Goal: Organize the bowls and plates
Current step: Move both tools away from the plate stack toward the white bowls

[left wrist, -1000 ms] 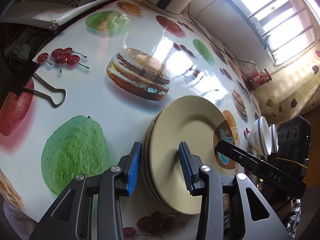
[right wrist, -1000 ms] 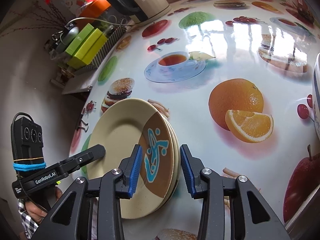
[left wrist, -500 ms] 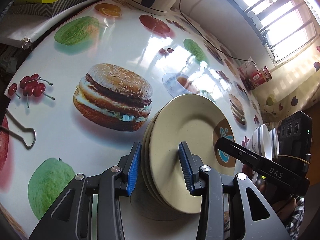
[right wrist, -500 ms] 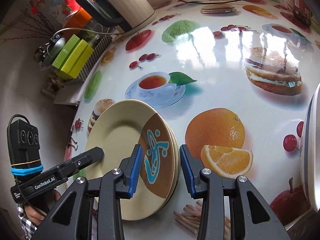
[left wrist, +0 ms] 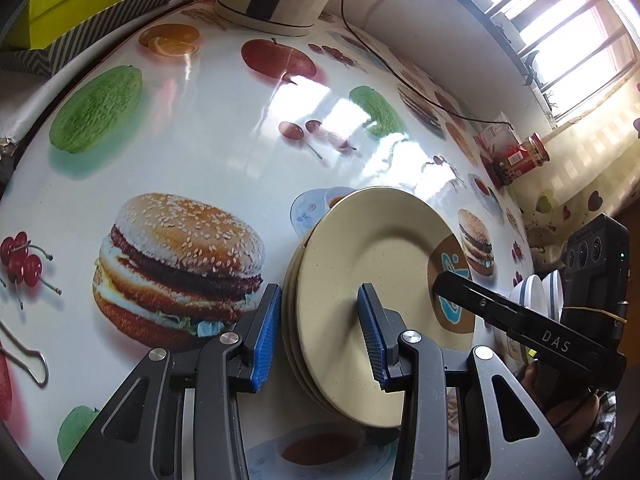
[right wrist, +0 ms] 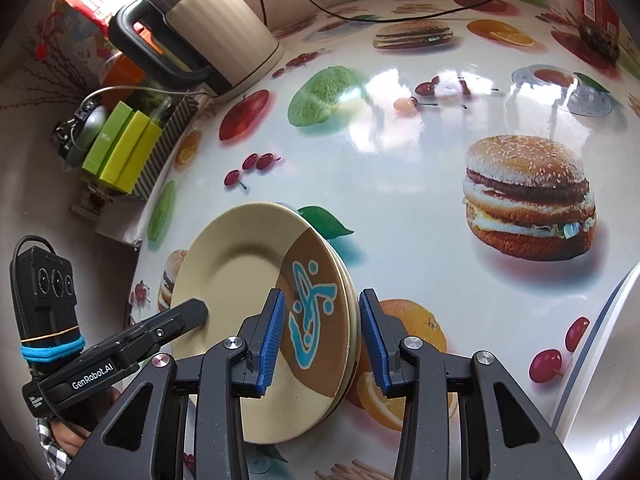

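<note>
The left claw [left wrist: 318, 330] is clamped on the near edge of a stack of plates [left wrist: 372, 280], one blue pad under the stack and one on the top plate's cream face. The right claw [right wrist: 322, 338] grips the opposite edge the same way, over the brown patch with the blue motif. The stack sits low and centre in both views, tilted, above the glossy worktop [right wrist: 400, 168] printed with burgers and fruit. Striped white bowls [left wrist: 536, 296] stand at the right edge of the left view. A cream kettle [right wrist: 208, 40] is at the upper left of the right view.
</note>
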The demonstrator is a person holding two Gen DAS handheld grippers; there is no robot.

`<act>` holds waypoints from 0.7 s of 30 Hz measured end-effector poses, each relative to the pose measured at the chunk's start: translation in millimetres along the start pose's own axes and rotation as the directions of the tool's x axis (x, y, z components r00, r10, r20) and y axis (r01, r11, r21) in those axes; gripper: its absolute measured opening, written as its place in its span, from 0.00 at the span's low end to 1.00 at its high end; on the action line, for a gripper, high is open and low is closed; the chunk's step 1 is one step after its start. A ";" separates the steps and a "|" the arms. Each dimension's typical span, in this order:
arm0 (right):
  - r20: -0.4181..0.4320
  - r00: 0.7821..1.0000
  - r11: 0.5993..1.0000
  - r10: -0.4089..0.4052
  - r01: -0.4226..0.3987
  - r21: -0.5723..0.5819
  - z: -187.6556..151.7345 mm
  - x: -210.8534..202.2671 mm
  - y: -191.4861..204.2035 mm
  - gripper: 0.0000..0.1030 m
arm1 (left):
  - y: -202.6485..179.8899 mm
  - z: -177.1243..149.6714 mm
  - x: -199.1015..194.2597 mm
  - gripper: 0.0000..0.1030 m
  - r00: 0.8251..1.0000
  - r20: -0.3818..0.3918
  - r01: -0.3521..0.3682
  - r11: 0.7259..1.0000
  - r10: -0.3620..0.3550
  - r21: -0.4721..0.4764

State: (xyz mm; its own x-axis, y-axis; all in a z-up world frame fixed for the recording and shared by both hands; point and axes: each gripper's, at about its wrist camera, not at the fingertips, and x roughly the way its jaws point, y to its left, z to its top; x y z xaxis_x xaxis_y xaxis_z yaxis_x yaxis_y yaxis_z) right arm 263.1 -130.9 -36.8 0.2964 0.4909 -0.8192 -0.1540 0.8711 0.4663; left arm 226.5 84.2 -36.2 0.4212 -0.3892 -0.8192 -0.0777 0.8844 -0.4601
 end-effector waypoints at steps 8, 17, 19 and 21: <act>0.011 1.000 1.000 -0.019 0.019 0.006 18.2 -1.2 -10.1 0.37 | -11.0 18.7 12.6 0.38 1.000 -0.005 -0.002 1.000 0.002 0.020; 0.020 0.999 1.000 -0.030 0.030 0.007 30.1 -1.1 -14.5 0.37 | -18.8 31.2 20.4 0.38 1.000 -0.008 -0.009 0.999 0.009 0.038; 0.023 0.999 1.000 -0.026 0.026 0.013 29.9 -1.6 -15.5 0.37 | -20.2 31.0 19.1 0.38 1.000 -0.001 -0.017 0.999 0.017 0.048; 0.025 0.999 1.000 -0.031 0.031 0.006 29.4 -2.4 -14.6 0.37 | -26.1 29.4 16.4 0.38 0.999 0.015 -0.044 0.995 0.043 0.093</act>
State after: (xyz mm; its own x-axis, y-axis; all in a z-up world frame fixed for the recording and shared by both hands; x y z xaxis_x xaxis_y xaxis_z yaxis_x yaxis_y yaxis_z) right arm 292.4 -145.2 -31.8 0.3242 0.4631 -0.8249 -0.1393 0.8858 0.4426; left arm 262.0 62.3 -27.6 0.4306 -0.3468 -0.8332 -0.0121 0.9209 -0.3896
